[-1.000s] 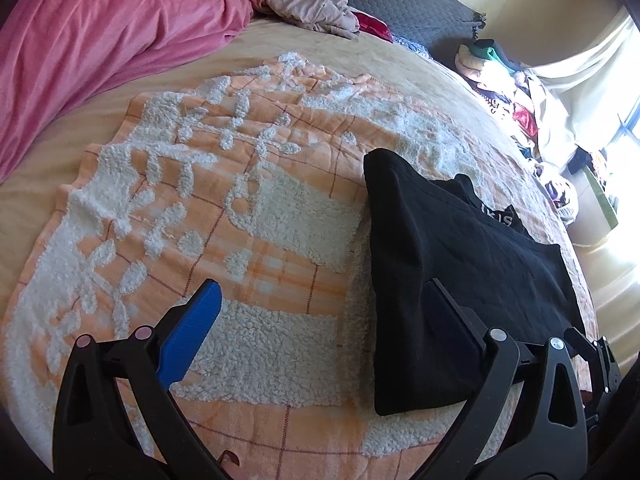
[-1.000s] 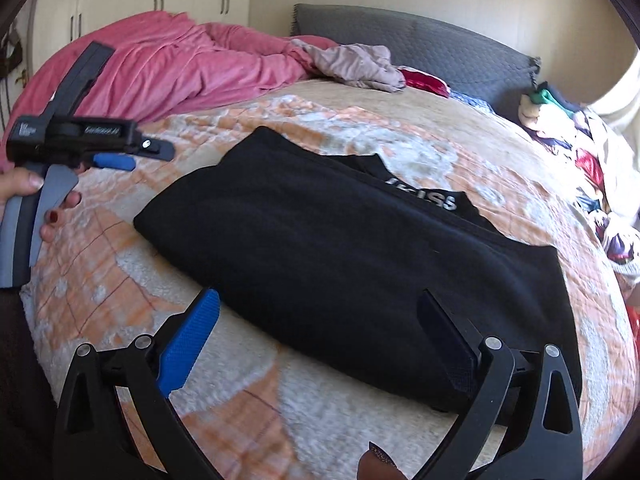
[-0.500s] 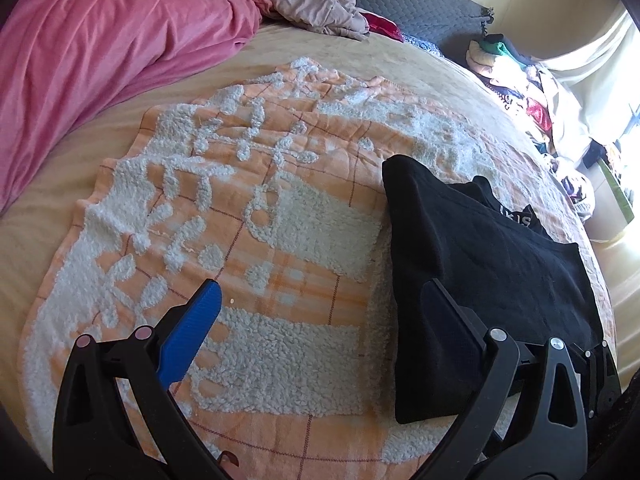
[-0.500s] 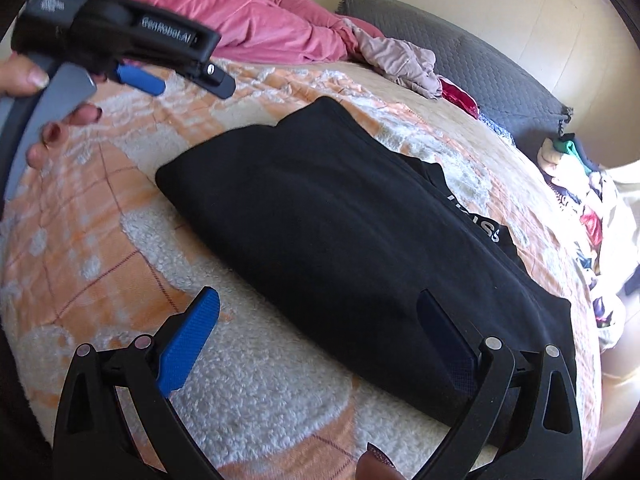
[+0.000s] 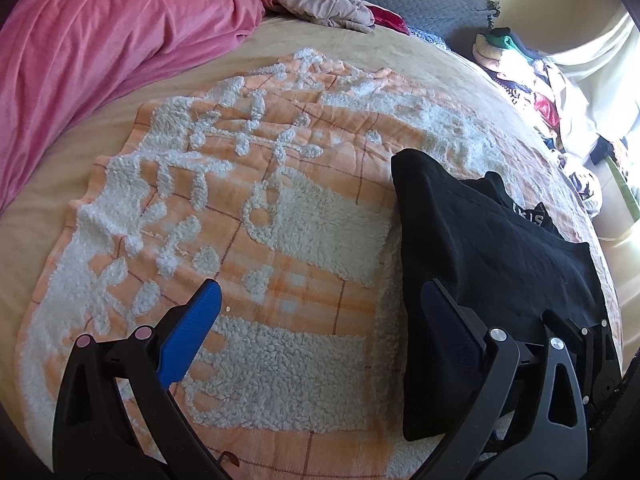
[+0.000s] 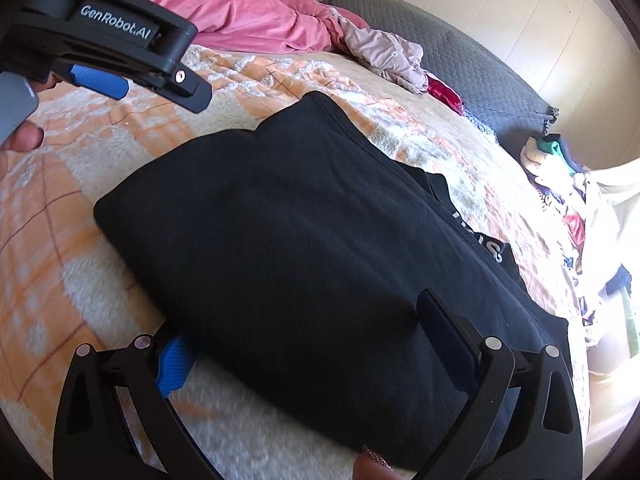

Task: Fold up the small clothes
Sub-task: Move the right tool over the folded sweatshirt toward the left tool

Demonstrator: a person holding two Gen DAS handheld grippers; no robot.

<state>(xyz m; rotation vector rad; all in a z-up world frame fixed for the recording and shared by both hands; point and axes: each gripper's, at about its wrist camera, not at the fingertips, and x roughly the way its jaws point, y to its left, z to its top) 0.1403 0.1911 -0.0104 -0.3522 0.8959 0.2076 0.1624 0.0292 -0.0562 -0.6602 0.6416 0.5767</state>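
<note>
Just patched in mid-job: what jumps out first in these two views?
The folded black garment dominates, lying on the orange-and-white fleece blanket spread over the bed. The right gripper is open, its fingers straddling the garment's near edge, while the left gripper hangs open over the blanket beside it. A pink duvet is bunched at the far left.

Black garment [image 6: 304, 240] with white lettering; blanket [image 5: 256, 216] — orange checks, white fleecy motifs; pink duvet [image 5: 100, 28]; grey headboard [image 6: 472, 64]; blue-padded black grippers.
</note>
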